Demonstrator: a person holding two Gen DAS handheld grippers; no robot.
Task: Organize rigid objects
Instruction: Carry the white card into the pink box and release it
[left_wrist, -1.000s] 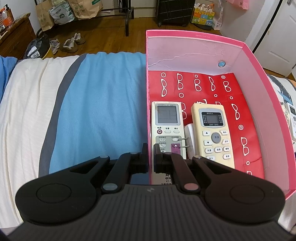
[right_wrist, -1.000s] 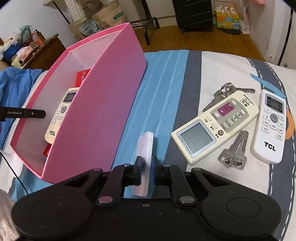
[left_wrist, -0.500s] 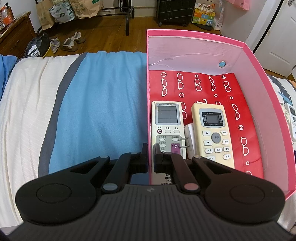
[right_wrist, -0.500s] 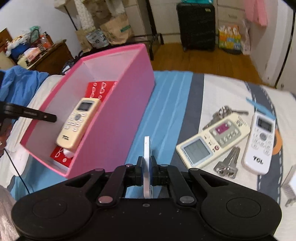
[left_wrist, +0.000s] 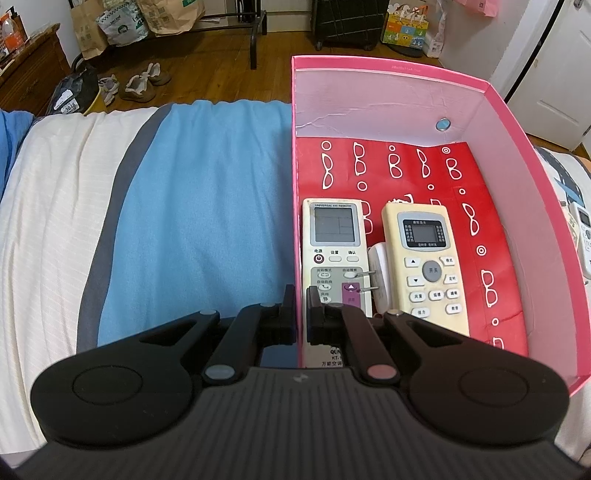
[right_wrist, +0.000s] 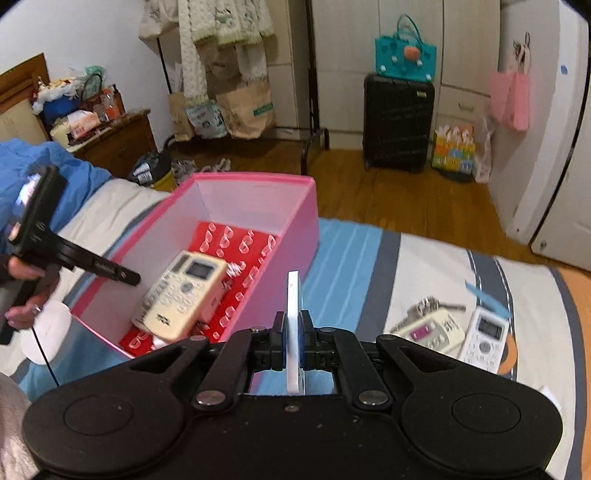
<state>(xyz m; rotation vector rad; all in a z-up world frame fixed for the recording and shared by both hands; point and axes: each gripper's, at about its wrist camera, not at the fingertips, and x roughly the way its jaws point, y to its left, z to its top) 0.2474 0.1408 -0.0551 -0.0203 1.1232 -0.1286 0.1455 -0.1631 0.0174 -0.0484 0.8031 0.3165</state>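
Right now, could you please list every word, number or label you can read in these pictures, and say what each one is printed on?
"UNIVERSAL A/C REMOTE": top of the white rectangular remote in the pink cardboard box.
"KT-": that remote's lower end.
"3018": dark bag on the floor.
Chinese button labels on the white remote and the cream remote: too small to read surely.
Print on the remotes in the right wrist view: blurred.

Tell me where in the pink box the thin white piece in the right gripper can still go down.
Free: the red floor between the cream remote and the pink box's right wall, and the strip beyond both remotes toward the far wall. Crowded: the near left, where the white remote, a white plug and the cream remote sit packed together, with the left gripper clamping the wall there.
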